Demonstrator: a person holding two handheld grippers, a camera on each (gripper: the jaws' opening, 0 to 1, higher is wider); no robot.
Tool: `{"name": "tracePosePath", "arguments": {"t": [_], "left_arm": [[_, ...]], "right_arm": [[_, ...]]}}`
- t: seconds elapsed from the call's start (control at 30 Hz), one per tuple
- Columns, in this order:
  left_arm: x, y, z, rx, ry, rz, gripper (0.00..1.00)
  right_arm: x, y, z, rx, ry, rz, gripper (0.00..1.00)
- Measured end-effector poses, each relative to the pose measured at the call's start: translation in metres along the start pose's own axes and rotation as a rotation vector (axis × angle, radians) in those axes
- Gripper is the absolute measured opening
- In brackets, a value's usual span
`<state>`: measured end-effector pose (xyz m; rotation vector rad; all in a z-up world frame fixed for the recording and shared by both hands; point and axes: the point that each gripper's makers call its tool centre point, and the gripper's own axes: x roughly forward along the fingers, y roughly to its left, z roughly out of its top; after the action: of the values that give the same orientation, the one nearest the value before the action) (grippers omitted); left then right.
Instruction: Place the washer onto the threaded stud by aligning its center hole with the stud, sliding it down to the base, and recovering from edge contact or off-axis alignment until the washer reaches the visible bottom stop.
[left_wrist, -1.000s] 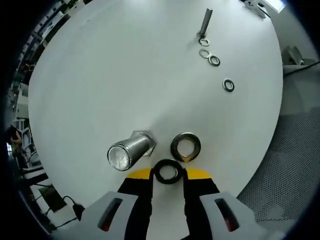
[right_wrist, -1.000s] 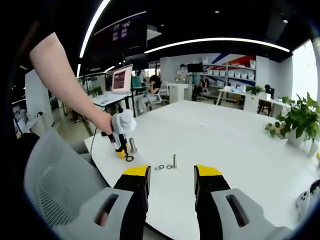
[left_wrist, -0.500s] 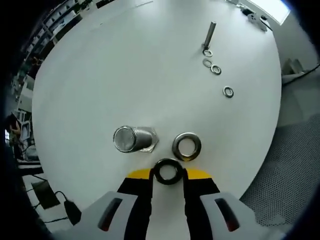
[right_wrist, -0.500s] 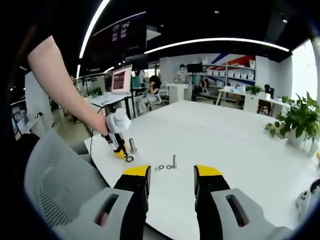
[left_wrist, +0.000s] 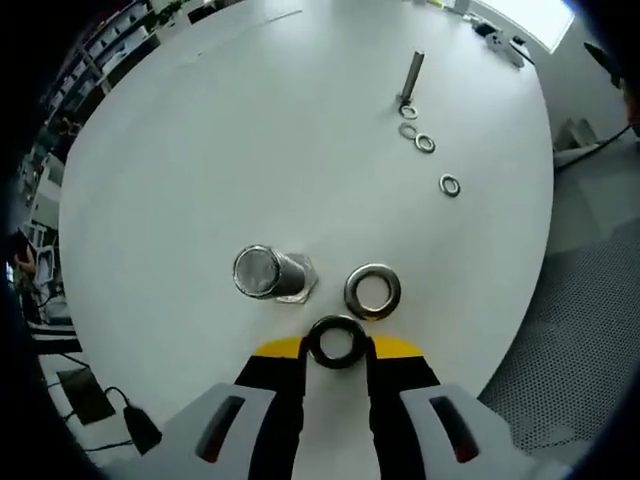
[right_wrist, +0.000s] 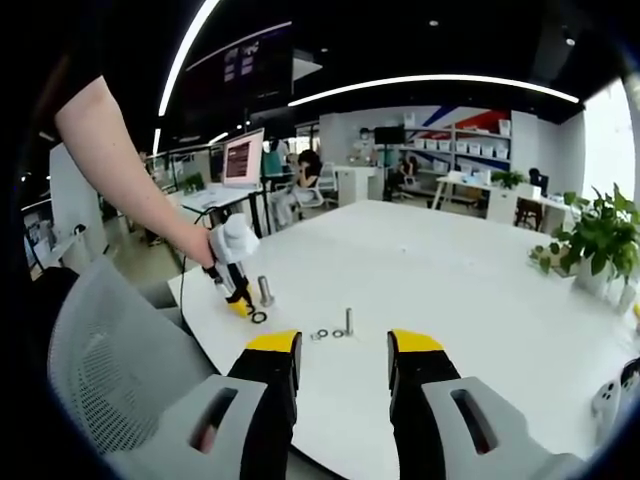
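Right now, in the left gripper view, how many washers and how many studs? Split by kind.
Washers: 6, a black one held in the left gripper, a large silver one, and four small ones near the thin stud.
Studs: 2, a thick stud and a thin stud.
Total: 8
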<state>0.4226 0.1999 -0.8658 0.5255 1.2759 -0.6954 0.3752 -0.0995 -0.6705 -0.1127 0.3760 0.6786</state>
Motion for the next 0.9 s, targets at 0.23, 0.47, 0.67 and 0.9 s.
{"name": "tracePosePath", "arguments": {"t": [0.23,0.47,0.67,0.9], "left_arm": [[-0.001,-0.003,-0.002,0.072,0.007,-0.008,0.22],[-0.005,-0.013,0.0,0.065,-0.004,-0.052,0.26],[-0.005,-0.015,-0.001,0.218,0.032,-0.01,0.24],[-0.008,-0.013,-0.001,0.217,0.039,-0.014,0.22]], "right_arm": [[0.0,0.0,-0.001,-0.003,0.009,-0.003,0.36],[0.001,-0.001,-0.003,-0.002,0.015,-0.005,0.36],[0.001,-0.002,-0.004,-0.008,0.023,-0.011,0.36],[0.001,-0.001,-0.005,-0.015,0.028,-0.011,0.35]]}}
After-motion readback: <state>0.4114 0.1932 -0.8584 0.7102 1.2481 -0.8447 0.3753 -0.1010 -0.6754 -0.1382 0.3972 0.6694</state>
